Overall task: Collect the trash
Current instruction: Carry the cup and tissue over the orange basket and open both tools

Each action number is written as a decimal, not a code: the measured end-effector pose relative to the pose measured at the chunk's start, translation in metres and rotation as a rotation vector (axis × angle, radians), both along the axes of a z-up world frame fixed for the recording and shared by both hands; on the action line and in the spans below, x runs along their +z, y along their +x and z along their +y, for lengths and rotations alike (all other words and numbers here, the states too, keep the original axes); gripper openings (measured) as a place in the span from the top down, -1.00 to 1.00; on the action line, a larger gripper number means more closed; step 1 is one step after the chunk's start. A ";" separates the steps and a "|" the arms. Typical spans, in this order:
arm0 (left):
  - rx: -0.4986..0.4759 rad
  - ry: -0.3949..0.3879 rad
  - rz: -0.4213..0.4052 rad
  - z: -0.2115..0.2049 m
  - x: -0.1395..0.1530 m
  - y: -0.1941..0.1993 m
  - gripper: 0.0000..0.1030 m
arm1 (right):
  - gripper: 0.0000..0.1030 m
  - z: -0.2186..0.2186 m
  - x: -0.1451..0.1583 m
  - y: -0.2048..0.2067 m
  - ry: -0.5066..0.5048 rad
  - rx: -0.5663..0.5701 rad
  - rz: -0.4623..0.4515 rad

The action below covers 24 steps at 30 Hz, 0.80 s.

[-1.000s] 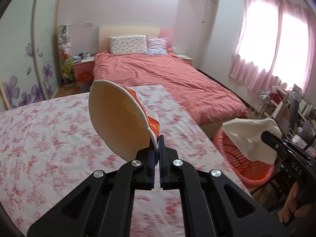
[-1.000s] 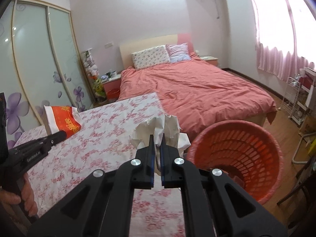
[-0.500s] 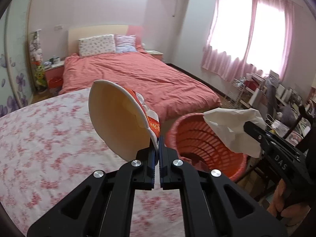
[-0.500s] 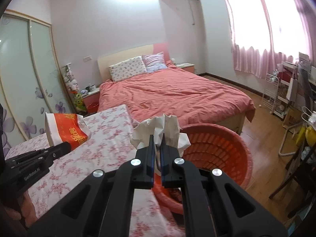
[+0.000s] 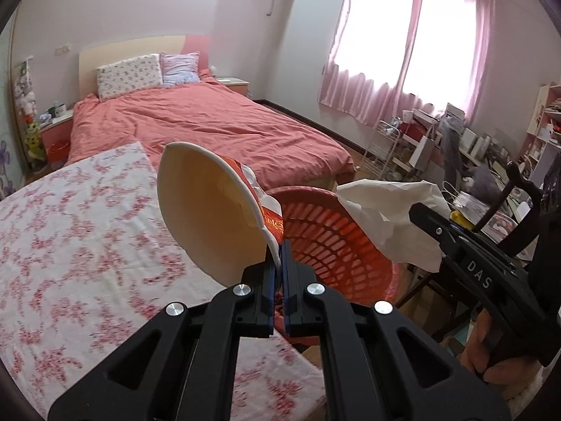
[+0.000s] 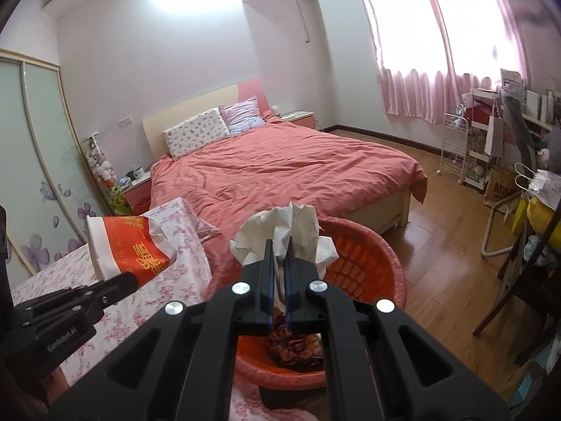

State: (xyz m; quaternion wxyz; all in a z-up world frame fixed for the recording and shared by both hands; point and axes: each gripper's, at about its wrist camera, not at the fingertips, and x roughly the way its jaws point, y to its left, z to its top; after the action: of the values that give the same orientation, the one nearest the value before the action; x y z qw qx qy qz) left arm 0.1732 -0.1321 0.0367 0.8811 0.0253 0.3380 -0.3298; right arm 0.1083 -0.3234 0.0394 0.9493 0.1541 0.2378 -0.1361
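Crumpled white tissue [image 6: 285, 233] sits pinched in my right tool [image 6: 278, 280], held over the orange basket [image 6: 382, 266]. My left tool [image 5: 279, 273] is clamped tight on the rim of a red-and-white paper cup [image 5: 210, 217], raised above the edge of the flower-print table [image 5: 70, 245] beside the basket. Beyond them stands a bed [image 6: 298, 168] with a coral cover.

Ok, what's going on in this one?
A person is collecting trash with two handheld grippers. The left gripper is shut on the rim of a crushed paper cup with red print; the right gripper is shut on a crumpled tissue. Both are held at the orange basket beside the floral-covered table, the tissue over its opening. Some trash already lies inside. Nothing is released yet.
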 end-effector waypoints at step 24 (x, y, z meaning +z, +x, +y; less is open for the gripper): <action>-0.081 0.044 0.128 -0.055 -0.037 0.008 0.85 | 0.62 -0.052 -0.033 0.026 0.146 -0.020 0.010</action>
State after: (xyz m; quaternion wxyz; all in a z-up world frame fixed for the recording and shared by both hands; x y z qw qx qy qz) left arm 0.1815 -0.1872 -0.0007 0.8429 0.0373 0.3994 -0.3586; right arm 0.1346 -0.3753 0.0067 0.9330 0.2246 0.2501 -0.1286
